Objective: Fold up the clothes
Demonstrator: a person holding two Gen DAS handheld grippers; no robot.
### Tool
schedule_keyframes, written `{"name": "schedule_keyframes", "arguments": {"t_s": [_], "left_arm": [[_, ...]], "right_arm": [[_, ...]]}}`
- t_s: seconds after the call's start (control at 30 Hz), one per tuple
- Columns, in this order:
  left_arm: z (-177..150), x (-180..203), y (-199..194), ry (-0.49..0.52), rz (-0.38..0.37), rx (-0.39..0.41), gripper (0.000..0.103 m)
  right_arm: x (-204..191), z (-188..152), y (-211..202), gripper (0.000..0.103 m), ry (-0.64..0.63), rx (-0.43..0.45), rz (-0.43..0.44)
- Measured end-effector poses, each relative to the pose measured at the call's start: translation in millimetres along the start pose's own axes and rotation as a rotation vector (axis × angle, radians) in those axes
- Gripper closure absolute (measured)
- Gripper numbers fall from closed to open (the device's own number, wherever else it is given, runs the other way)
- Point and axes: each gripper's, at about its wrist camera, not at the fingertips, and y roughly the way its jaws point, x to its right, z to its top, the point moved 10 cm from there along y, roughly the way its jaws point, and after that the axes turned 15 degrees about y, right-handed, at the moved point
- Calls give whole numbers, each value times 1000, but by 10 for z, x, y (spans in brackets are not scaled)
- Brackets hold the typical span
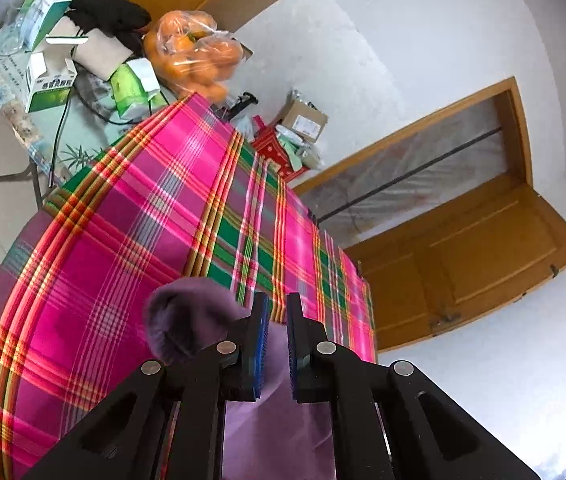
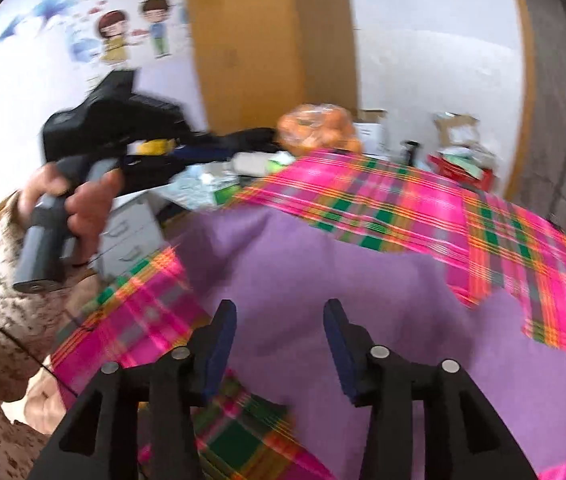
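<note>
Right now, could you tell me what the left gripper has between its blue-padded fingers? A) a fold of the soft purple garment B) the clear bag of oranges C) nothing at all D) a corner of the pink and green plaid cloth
A: in the left wrist view the left gripper is nearly closed on a fold of the soft purple garment, which bunches beside its fingers above the pink and green plaid cloth.

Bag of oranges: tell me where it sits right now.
In the left wrist view the bag of oranges sits upper left, past the far edge of the plaid cloth, beside the green-and-white boxes.
</note>
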Motion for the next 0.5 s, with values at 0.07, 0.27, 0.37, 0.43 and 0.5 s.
{"name": "schedule_keyframes", "arguments": {"t_s": [0.07,0.27,0.37,0.43,0.5], "left_arm": [[44,4,-15,4,5,13,96],[-32,-126,-15,22,53,-27,96],[-169,-324,-5,10,95,-69,96],[-267,-460,2,-2,121,-96,96],[-370,-593,8,-20,150,-121,96]], "right_arm": [[-157,-104,163,56,-59,-35,0],[-327,-502,576,56,-181,-154,-30],[-272,-607,709,56,-226,-175,-98],[-217,-651,781,56,-247,-184,-150],[-192,-655,790,56,-241,-181,-158]]}}
